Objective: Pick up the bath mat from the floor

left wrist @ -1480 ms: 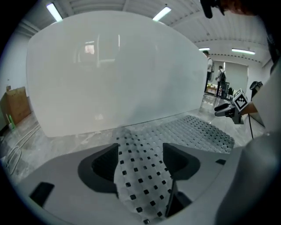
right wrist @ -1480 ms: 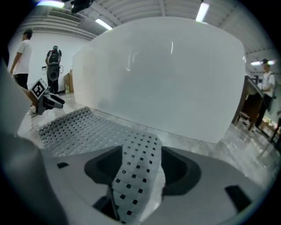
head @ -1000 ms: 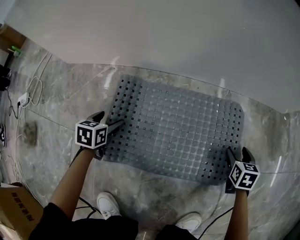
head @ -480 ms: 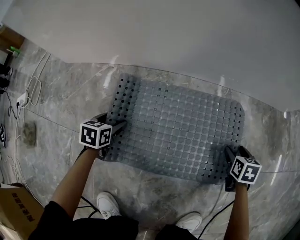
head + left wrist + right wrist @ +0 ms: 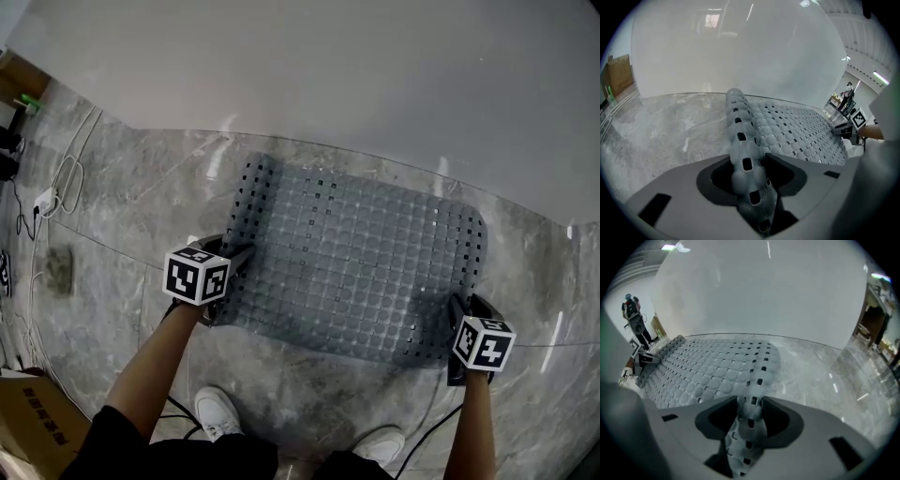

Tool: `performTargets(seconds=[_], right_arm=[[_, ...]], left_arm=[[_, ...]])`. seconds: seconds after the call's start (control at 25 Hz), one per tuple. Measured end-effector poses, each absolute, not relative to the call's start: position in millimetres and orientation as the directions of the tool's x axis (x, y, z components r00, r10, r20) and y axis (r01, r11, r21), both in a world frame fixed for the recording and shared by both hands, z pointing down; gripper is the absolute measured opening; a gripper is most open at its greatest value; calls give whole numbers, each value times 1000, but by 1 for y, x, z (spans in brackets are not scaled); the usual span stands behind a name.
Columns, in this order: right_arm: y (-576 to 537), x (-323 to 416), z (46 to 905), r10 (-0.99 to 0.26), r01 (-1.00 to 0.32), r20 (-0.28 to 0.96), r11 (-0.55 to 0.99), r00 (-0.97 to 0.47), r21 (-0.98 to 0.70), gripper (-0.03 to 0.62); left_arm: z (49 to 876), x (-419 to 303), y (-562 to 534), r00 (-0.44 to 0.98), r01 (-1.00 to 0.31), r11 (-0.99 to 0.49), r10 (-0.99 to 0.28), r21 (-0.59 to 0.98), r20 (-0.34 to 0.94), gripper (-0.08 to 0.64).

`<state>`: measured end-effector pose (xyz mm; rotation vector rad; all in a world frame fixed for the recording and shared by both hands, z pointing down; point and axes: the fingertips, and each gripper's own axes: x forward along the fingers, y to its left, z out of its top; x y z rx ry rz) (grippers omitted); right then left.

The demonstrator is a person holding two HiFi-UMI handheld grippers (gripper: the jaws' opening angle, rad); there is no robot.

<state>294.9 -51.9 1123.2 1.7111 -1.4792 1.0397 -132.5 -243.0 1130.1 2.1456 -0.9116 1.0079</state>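
Both claws have just been closing. The left claw (image 5: 749, 174) pinches one short edge of the bath mat (image 5: 356, 262), which lay flat a second ago and now stands as a ridge between its jaws. The right claw (image 5: 750, 416) clamps the opposite edge. Between the claws the mat rests on the floor (image 5: 122, 216), so lifting looks next.

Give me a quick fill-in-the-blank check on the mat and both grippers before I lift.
1. Most of the bath mat lies flat on the stone ____.
2. The left gripper is shut on the mat's ____ end, as the head view shows it.
3. The right gripper is shut on its ____ end.
4. The person's shoes are ____.
Missing: floor; left; right; white.
Both grippers' jaws have just been closing, the mat's edge between them.
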Motion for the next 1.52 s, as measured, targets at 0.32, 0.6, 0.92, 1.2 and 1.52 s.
performTargets(seconds=[0.32,0.6,0.92,1.2,1.52], right_arm=[[-55,282,1093,-639,-992,766,-122,73,-7,93],[-58,268,1051,-738,-998,673,-55,47,10,81],[-74,244,1005,-834,-1000,551,-18,18,5,78],[-107,219,926,-890,-1000,456,-16,15,1,78],[-96,217,795,-894,-999,447,-34,38,17,78]], left_arm=[[1109,-122,-236,535,-735,-643,-355,214,767,115],[1070,-115,-226,613,-708,-657,-388,260,688,97],[1021,-115,-224,664,-695,-671,-458,259,591,89],[943,-129,-250,656,-724,-652,-548,226,519,86],[816,-115,-241,673,-702,-683,-545,201,499,84]])
